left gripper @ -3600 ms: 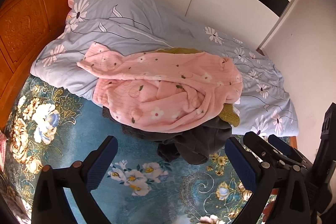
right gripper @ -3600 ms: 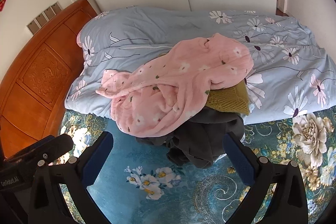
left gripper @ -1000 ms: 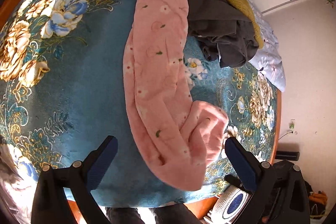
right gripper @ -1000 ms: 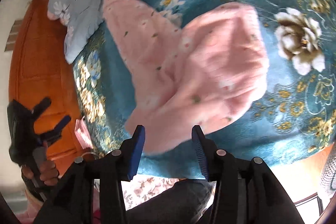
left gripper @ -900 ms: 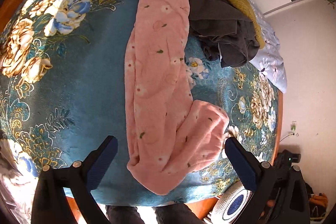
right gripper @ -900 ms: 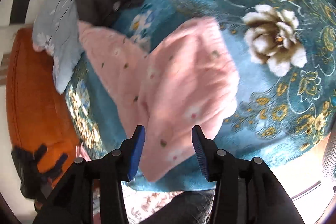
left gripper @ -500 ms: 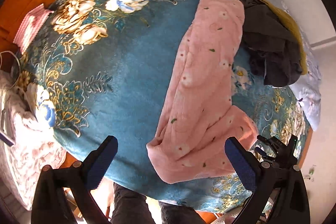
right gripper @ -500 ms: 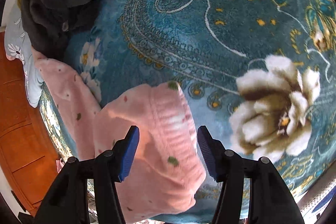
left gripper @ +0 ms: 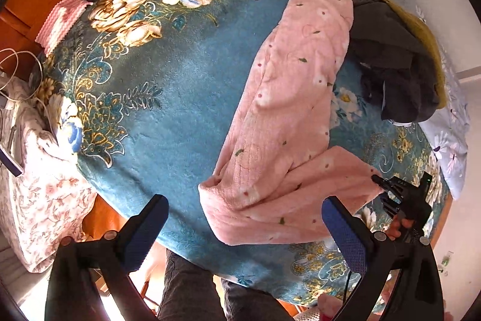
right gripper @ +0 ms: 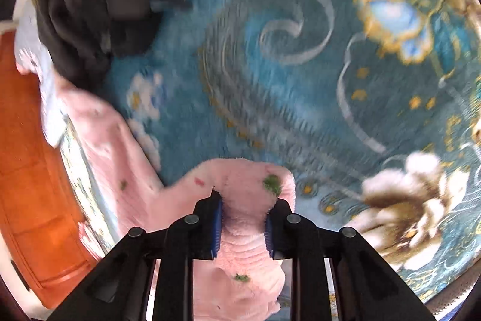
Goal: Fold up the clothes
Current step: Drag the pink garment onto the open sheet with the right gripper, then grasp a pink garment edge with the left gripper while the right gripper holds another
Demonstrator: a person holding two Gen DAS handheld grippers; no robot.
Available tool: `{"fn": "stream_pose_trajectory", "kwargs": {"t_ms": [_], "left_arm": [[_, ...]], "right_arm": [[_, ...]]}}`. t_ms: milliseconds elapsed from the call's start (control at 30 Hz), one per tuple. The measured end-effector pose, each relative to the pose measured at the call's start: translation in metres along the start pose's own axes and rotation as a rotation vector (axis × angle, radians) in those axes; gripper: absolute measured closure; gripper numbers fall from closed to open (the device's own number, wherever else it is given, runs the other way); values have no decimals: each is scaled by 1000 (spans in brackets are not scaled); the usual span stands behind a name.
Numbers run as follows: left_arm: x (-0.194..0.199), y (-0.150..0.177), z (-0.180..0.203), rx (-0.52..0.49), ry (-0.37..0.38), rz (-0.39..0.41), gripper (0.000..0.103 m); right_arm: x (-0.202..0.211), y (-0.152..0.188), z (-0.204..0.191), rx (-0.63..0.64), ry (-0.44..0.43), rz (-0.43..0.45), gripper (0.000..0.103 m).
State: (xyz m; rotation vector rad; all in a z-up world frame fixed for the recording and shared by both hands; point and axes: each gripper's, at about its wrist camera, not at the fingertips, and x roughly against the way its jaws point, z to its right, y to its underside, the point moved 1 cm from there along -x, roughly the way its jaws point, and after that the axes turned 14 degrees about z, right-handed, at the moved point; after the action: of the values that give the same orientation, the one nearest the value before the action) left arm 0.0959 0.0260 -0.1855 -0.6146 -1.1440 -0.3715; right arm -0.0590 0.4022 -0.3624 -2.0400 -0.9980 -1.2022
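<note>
I am holding my left gripper (left gripper: 243, 226) above the near edge of the bed, its blue-padded jaws spread wide and gripping nothing. Between them, in the lower middle of the left wrist view, the pink flowered garment (left gripper: 288, 116) is lying on the teal floral blanket (left gripper: 168, 98), running up toward the upper right of the frame, where its far end is touching the dark grey clothes (left gripper: 393, 74). My right gripper (right gripper: 243, 226) is pinching the garment's edge (right gripper: 246, 200) at the bottom centre of the right wrist view, jaws narrowed onto a thick bunch of fabric. That view is blurring with motion. In the left view's lower right, the right gripper (left gripper: 402, 197) is sitting at the garment's right corner.
</note>
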Motion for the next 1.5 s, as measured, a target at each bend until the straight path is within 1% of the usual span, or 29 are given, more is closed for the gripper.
{"fn": "stream_pose_trajectory", "kwargs": {"t_ms": [67, 167, 267, 300, 400, 600, 633, 700, 733, 800, 833, 933, 1000, 1133, 1233, 1333, 1400, 1467, 1500], "left_arm": [[-5, -5, 13, -30, 27, -3, 0], [-14, -13, 31, -73, 68, -9, 0], [-26, -23, 45, -101, 109, -24, 0], [-31, -27, 50, -105, 123, -28, 0], [-44, -39, 63, -114, 159, -42, 0], [-74, -56, 80, -109, 188, -85, 0], [-80, -57, 80, -103, 186, -97, 0], [-91, -60, 79, -91, 178, -116, 0], [-97, -63, 78, -88, 169, -122, 0], [-107, -68, 77, -80, 153, -132, 0], [-112, -71, 76, -74, 147, -135, 0], [-130, -88, 81, -58, 139, -136, 0], [-143, -108, 93, -59, 141, -120, 0], [-168, -164, 137, -65, 168, -45, 0], [-190, -207, 172, -64, 166, 3, 0], [-221, -238, 204, -79, 137, 9, 1], [-243, -250, 220, -109, 88, 7, 3], [-265, -257, 232, -138, 28, 3, 12], [-275, -258, 234, -138, 0, -3, 15]], "right_arm": [[36, -27, 4, -14, -18, 102, 81], [107, -68, -2, 54, -31, 303, 81], [196, -89, -2, 74, -79, 502, 81], [216, -91, 3, 74, -75, 545, 81], [235, -70, 34, 63, 46, 567, 81], [272, -30, 97, 41, 290, 608, 81], [268, -21, 114, 5, 323, 586, 81], [230, 3, 163, -164, 362, 462, 81], [215, 15, 183, -243, 379, 422, 81], [200, 35, 209, -359, 389, 371, 81], [195, 41, 215, -386, 399, 353, 81], [189, 43, 214, -356, 444, 315, 81], [186, 36, 207, -325, 460, 301, 80], [178, 16, 197, -268, 480, 287, 79], [176, 7, 194, -240, 499, 269, 79], [177, 4, 196, -245, 510, 252, 79], [178, 3, 197, -247, 516, 244, 79], [179, 2, 198, -246, 523, 237, 79], [179, 2, 198, -246, 526, 234, 79]]}}
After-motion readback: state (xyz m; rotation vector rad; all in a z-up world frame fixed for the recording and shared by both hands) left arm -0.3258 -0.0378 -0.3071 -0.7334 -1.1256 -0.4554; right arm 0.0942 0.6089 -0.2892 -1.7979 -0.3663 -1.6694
